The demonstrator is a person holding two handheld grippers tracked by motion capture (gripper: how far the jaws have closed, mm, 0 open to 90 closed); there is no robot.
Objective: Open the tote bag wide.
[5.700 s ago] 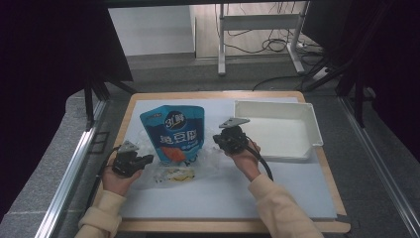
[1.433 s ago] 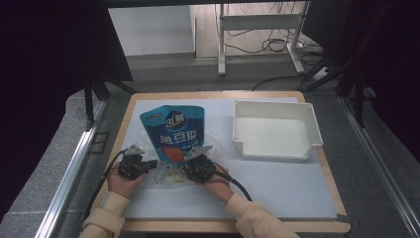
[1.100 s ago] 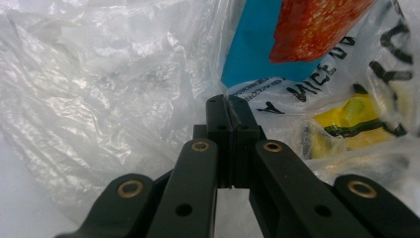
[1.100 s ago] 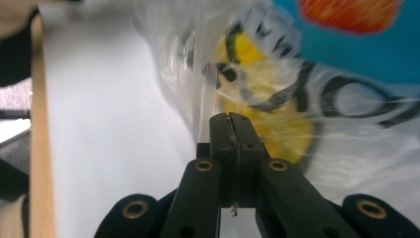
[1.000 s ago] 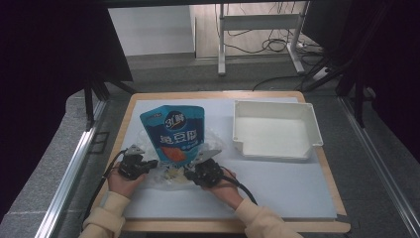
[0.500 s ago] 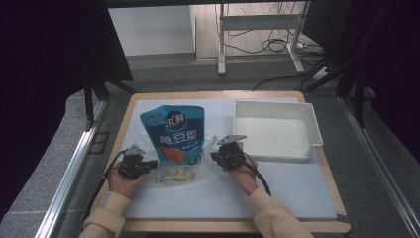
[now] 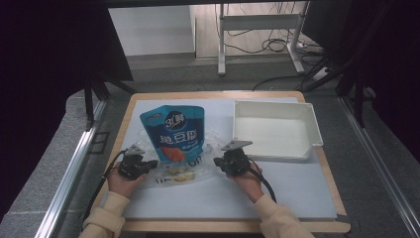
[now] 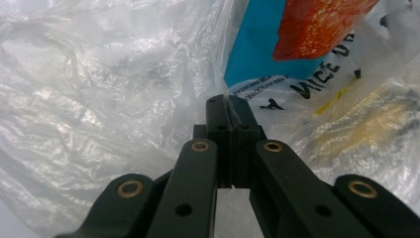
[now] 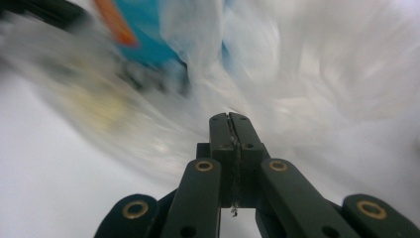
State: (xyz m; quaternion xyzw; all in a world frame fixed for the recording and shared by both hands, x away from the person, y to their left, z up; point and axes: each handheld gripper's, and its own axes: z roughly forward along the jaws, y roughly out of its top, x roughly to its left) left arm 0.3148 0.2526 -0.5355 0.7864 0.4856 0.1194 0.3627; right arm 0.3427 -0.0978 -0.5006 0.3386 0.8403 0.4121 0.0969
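Lab/test setup: table (image 7: 317, 218) w/ white mat is ringed by black curtains (image 7: 49, 74); metal rails (image 7: 69, 168), floor cables (image 7: 267, 47) are seen.

A crinkled, glossy clear plastic bag (image 8: 99, 99) wraps a shiny blue foil pouch (image 7: 176, 134) beside a smooth white plastic tray (image 7: 302, 116) on a matt pale mat (image 7: 277, 193) over wood.

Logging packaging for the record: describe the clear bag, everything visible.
The clear bag is thin, crinkled, see-through plastic with black printed letters, lying on the white mat. A blue pouch sits partly inside, something yellowish beside it. The left gripper is shut on its film; the right gripper is shut, a sliver of film between its jaws.
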